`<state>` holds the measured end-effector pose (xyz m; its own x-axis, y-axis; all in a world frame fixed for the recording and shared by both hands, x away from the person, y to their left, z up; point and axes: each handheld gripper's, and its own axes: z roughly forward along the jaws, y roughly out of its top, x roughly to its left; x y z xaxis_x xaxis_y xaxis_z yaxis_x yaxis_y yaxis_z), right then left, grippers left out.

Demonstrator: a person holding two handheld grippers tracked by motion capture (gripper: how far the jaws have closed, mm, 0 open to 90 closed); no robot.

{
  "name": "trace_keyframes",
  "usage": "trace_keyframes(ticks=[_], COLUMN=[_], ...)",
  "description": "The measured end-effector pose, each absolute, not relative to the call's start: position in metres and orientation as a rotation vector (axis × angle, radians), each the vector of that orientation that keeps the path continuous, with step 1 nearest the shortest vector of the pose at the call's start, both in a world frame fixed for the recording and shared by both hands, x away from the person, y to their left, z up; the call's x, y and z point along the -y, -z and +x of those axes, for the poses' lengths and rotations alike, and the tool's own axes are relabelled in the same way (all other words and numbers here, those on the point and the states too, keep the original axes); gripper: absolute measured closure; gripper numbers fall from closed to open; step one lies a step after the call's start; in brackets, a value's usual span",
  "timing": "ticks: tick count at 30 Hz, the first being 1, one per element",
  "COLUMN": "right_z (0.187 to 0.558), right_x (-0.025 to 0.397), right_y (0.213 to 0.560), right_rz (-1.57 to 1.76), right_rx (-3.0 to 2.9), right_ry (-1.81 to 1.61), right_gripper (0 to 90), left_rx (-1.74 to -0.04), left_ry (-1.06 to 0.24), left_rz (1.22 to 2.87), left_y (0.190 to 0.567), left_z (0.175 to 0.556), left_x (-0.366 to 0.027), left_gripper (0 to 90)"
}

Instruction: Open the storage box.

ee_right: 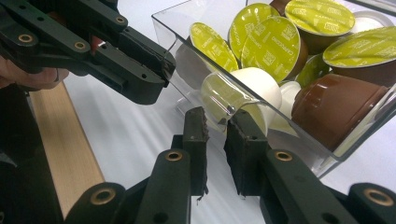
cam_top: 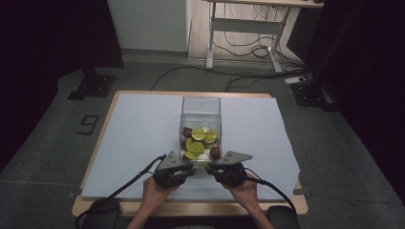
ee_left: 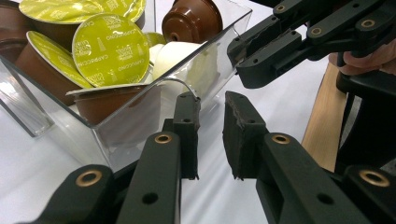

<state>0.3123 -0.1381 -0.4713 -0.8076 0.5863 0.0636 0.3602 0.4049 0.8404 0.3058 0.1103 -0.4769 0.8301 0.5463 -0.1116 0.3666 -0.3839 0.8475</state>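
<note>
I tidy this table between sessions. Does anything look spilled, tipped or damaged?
Nothing is spilled. The coffee capsules all lie inside the clear box, jumbled on their sides rather than stacked. One oddity: the pads of the left gripper look frayed and chipped along their edges.

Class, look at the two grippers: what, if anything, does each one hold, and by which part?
Neither clearly holds anything. Both the left gripper and the right gripper sit at the near wall of the box, jaws apart.
</note>
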Motion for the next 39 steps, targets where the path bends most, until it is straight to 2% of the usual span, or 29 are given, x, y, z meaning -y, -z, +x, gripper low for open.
trace_keyframes(ticks=[10, 18, 34, 39], right_z=[0.310, 0.309, 0.307, 0.308], right_x=[0.138, 0.144, 0.172, 0.186], right_y=[0.474, 0.470, 0.472, 0.471], right_rz=[0.822, 0.826, 0.880, 0.901], right_rx=[-2.442, -2.448, -2.433, -2.398], right_ry=[-1.336, -1.339, -1.317, -1.272], right_gripper=[76.9, 71.3, 62.0, 54.3], left_rx=[-0.658, -0.654, -0.711, -0.750], left_ry=[-0.235, -0.243, -0.293, -0.325], left_rz=[2.037, 2.047, 2.078, 2.076], left_y=[0.480, 0.480, 0.488, 0.487], left_z=[0.303, 0.300, 0.295, 0.297], left_x=[-0.110, -0.115, -0.143, -0.159], left_gripper=[75.9, 73.8, 66.6, 59.2])
